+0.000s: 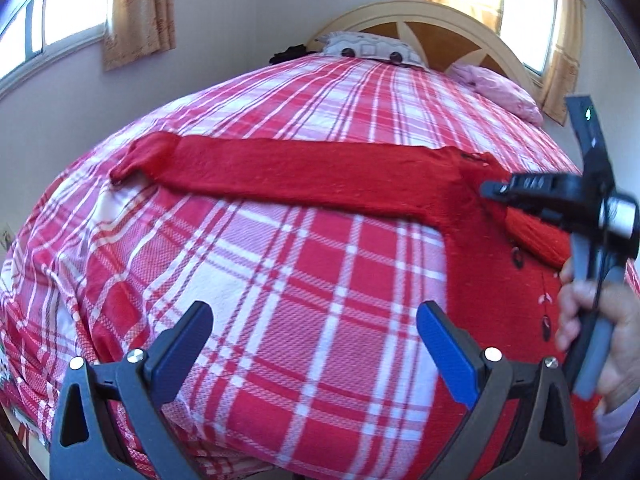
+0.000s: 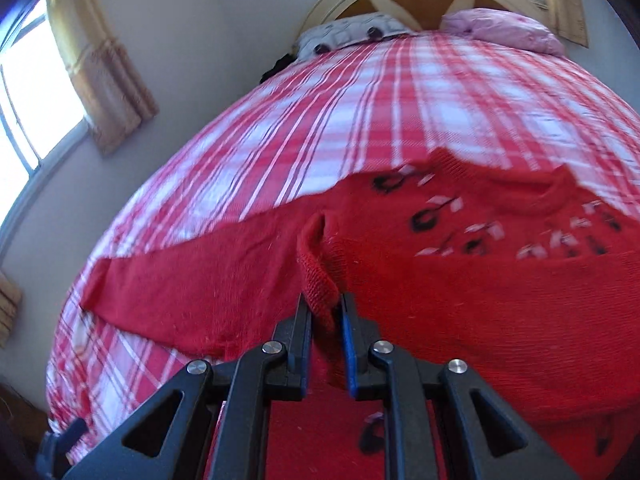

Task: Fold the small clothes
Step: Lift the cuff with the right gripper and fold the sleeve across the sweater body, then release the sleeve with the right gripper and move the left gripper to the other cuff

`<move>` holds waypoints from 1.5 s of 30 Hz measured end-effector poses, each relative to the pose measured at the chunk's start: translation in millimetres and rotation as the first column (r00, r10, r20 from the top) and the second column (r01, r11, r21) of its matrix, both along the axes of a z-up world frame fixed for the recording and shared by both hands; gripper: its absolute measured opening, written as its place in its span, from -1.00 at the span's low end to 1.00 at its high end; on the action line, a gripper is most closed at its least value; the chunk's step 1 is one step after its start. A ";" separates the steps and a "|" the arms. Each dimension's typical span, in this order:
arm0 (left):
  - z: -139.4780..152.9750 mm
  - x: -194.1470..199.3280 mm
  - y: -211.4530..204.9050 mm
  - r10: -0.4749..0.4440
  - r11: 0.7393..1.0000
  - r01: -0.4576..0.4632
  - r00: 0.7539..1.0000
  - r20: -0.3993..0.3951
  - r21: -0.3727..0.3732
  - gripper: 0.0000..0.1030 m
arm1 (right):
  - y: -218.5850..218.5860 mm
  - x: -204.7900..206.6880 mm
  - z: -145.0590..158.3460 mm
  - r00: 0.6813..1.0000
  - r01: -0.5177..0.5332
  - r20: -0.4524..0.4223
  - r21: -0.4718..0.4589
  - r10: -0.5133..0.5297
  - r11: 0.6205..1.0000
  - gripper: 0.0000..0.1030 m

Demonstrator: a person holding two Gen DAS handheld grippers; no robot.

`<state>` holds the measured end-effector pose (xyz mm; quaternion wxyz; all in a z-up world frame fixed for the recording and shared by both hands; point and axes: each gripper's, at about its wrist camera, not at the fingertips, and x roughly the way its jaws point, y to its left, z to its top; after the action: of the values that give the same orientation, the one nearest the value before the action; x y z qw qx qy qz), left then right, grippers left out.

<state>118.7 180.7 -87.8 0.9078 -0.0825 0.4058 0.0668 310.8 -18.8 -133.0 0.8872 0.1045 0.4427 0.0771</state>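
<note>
While our right gripper (image 2: 325,312) pinches a hem fold of the sweater (image 2: 480,280) on the bed (image 1: 280,280), left gripper (image 1: 314,320) hangs open; sleeve (image 1: 280,168) unfolded, folding barely begun.

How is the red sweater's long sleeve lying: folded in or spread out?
Spread out: the sleeve lies flat across the plaid bedspread, away from the body.
</note>
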 end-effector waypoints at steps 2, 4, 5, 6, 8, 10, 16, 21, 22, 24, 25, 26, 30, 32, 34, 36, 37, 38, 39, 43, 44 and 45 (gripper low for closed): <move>-3.3 1.4 4.6 0.007 1.000 -0.007 1.000 -0.008 -0.012 1.00 | 4.3 -0.6 -7.8 0.998 -0.039 -0.038 0.069 0.042 0.997 -0.01; -4.7 2.0 5.7 0.008 1.000 -0.008 1.000 -0.010 -0.011 1.00 | 5.2 -6.2 -1.9 0.997 -0.072 -0.019 0.138 0.075 0.988 0.29; -5.2 2.6 5.2 0.008 1.000 -0.008 1.000 -0.012 -0.007 1.00 | 5.1 -8.1 2.5 0.996 -0.089 -0.008 0.163 0.091 0.983 0.29; -5.5 3.3 4.2 0.007 1.000 -0.007 1.000 -0.014 -0.005 1.00 | 3.7 -11.7 8.9 0.995 -0.103 0.005 0.184 0.104 0.978 0.29; -4.7 5.1 2.0 -0.003 1.000 0.003 1.000 -0.012 -0.005 1.00 | -8.0 -24.2 29.2 0.993 -0.106 0.077 0.188 0.093 0.976 0.29; -3.1 4.8 -0.8 -0.012 1.000 0.012 1.000 -0.004 0.005 1.00 | -30.9 -37.6 46.5 0.991 -0.052 0.131 0.103 0.038 0.993 0.29; -7.2 5.4 -5.4 -0.014 1.000 0.014 1.000 -0.014 0.021 1.00 | -157.4 -71.0 45.9 0.955 0.283 0.111 -0.083 -0.273 0.956 0.12; -11.0 9.3 -13.3 -0.015 1.000 0.015 0.999 -0.036 0.001 1.00 | -230.1 -100.6 13.7 0.904 0.426 0.015 -0.139 -0.428 0.894 0.04; -11.0 9.4 -15.3 -0.013 1.000 0.013 0.999 -0.040 0.007 1.00 | -236.2 -104.3 5.8 0.909 0.413 0.005 -0.144 -0.416 0.899 0.03; -10.3 9.4 -18.2 -0.008 1.000 0.009 0.999 -0.049 0.025 1.00 | -232.3 -108.2 2.9 0.923 0.383 0.047 -0.188 -0.381 0.904 0.02; -9.5 8.7 -18.7 -0.007 0.999 0.009 0.999 -0.050 0.032 1.00 | -225.0 -107.3 3.8 0.924 0.381 0.051 -0.236 -0.380 0.894 0.02; -7.8 7.4 -18.6 -0.005 0.999 0.007 0.999 -0.047 0.043 1.00 | -220.6 -107.8 6.1 0.919 0.389 0.052 -0.273 -0.391 0.880 0.02; -2.6 2.3 -12.3 0.019 0.996 -0.017 1.000 -0.023 0.083 1.00 | -193.6 -106.9 26.0 0.904 0.428 0.119 -0.266 -0.412 0.864 0.02; -2.5 3.7 -4.9 0.036 0.994 -0.034 0.999 -0.018 0.102 1.00 | -164.4 -107.7 38.2 0.929 0.361 0.155 -0.197 -0.335 0.911 -0.03; -3.2 7.2 5.3 0.064 0.992 -0.062 0.998 -0.020 0.111 1.00 | -125.5 -97.4 42.2 0.961 0.251 0.160 -0.148 -0.227 0.957 -0.03; -2.3 10.3 21.5 0.104 0.991 -0.102 0.994 -0.016 0.092 1.00 | -91.4 -85.6 38.7 0.980 0.158 0.139 -0.113 -0.142 0.981 -0.03; -1.4 10.8 30.7 0.124 0.989 -0.123 0.992 -0.007 0.078 1.00 | -72.6 -78.5 35.1 0.987 0.114 0.126 -0.100 -0.101 0.989 -0.03; -0.1 11.2 41.5 0.150 0.986 -0.150 0.989 0.001 0.069 1.00 | -53.0 -70.6 29.7 0.993 0.068 0.107 -0.087 -0.059 0.994 -0.03; 0.5 11.7 51.3 0.175 0.982 -0.175 0.984 0.007 0.064 1.00 | -36.2 -64.3 23.8 0.996 0.033 0.089 -0.080 -0.026 0.996 -0.03; 9.1 10.4 103.1 0.283 0.959 -0.284 0.958 0.034 0.019 1.00 | 14.4 -45.8 -3.1 0.997 -0.074 0.028 -0.076 0.076 0.994 -0.03; 11.2 10.8 117.6 0.312 0.950 -0.312 0.949 0.044 -0.006 1.00 | 22.0 -41.3 -12.7 0.995 -0.104 -0.005 -0.084 0.104 0.991 -0.02; 12.5 12.8 130.6 0.336 0.942 -0.335 0.941 0.044 -0.032 1.00 | 29.5 -41.7 -15.2 0.994 -0.109 0.007 -0.138 0.111 0.984 -0.02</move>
<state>131.5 311.2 -75.3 0.8918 -0.1628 0.3642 0.2134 269.2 10.7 -148.2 0.8900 0.0180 0.4455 0.0959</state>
